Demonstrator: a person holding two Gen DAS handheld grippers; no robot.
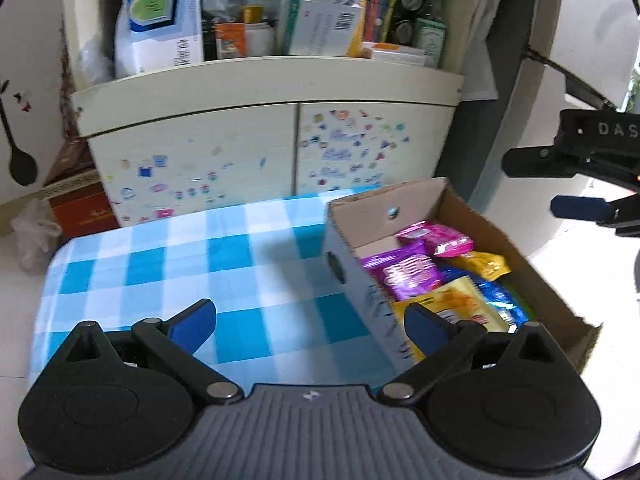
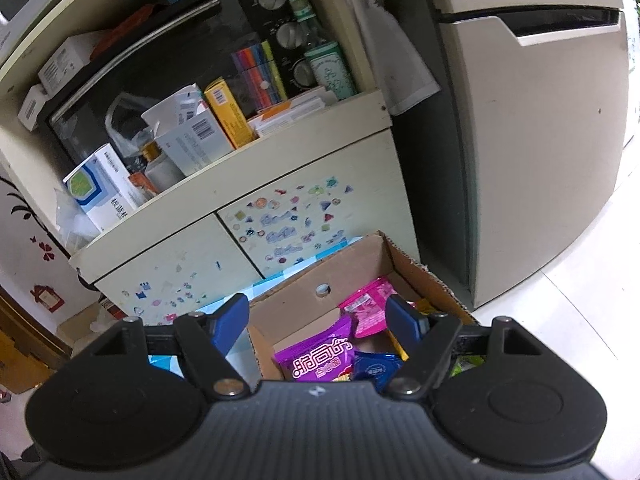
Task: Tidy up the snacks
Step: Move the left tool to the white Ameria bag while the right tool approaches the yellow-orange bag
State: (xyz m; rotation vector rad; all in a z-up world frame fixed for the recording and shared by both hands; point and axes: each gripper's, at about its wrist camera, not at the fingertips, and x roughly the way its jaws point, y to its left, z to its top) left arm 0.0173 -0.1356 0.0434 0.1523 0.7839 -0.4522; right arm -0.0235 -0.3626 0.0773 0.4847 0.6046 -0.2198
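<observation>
A cardboard box stands on the right part of a blue checked tablecloth. Inside lie a pink packet, a purple packet, yellow packets and a blue packet. My left gripper is open wide above the cloth, beside the box's left wall, holding nothing. My right gripper hangs open over the box, above the purple packet, pink packet and blue packet, with nothing between its pads. The left wrist view shows the right gripper at the right edge.
Behind the table stands a cream cabinet with stickers on its doors. Its shelf is crowded with cartons and bottles in front of a black oven. A fridge stands to the right. A red box sits on the floor at left.
</observation>
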